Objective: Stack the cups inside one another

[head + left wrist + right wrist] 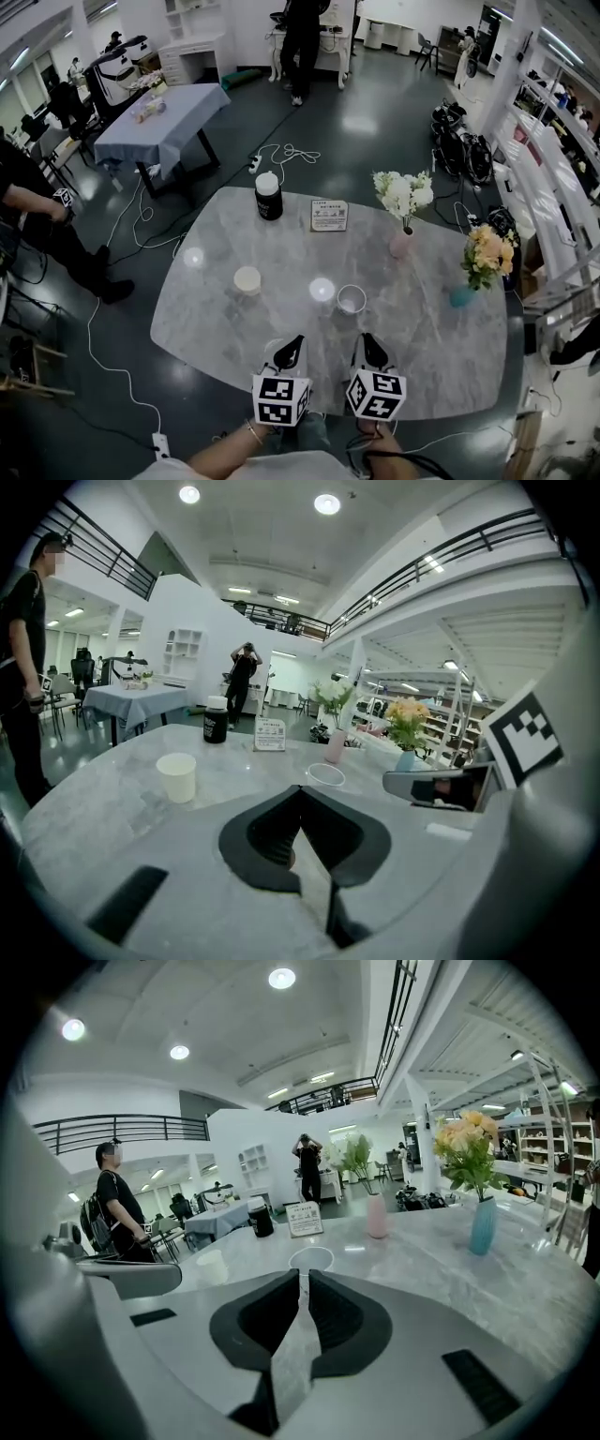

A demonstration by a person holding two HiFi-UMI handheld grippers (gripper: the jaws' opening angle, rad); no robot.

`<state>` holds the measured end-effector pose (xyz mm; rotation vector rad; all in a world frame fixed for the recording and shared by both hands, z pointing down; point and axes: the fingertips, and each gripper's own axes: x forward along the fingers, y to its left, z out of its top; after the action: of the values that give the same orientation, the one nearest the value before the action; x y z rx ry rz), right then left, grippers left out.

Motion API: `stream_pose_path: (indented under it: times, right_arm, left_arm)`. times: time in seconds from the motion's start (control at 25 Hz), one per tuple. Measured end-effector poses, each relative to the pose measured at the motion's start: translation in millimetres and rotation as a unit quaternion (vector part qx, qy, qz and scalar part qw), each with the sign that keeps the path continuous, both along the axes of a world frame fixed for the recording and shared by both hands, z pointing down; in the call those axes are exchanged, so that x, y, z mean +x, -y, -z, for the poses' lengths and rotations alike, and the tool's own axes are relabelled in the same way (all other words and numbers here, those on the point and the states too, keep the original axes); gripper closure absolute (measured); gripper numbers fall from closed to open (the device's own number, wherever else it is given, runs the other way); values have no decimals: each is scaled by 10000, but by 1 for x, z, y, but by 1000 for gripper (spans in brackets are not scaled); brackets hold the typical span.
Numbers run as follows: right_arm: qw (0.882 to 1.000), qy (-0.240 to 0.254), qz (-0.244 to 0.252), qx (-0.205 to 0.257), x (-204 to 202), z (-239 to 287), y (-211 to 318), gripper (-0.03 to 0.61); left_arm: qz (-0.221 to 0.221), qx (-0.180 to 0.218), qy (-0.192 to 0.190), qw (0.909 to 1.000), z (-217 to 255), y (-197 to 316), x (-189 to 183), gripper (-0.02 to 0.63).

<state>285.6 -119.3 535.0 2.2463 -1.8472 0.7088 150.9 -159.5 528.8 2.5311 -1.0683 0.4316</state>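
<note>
Two cups stand apart on the marble table (441, 356). The cream paper cup (247, 280) (176, 776) (212, 1267) is upright at the left. The clear cup (352, 299) (325, 774) (311, 1259) is upright to its right. My left gripper (296, 340) (300, 789) hovers over the near part of the table, short of both cups, with its jaws shut and nothing between them. My right gripper (367, 338) (304, 1274) is beside it, just in front of the clear cup, also shut and empty.
At the table's far side are a black jar with a white lid (269, 197), a small sign card (329, 215) and a pink vase of white flowers (401, 242). A teal vase of orange flowers (462, 295) stands at the right edge. People stand around the room.
</note>
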Motion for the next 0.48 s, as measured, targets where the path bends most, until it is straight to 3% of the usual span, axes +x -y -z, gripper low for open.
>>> stream_pose_path:
  times: [0.36, 0.48]
  right_arm:
    - [9987, 123, 479, -111, 22, -27, 14, 566]
    - [9974, 129, 691, -176, 23, -37, 22, 511]
  left_arm:
    - [80, -318, 72, 9994, -31, -23, 43, 611]
    - [159, -412, 86, 9990, -43, -25, 52, 611]
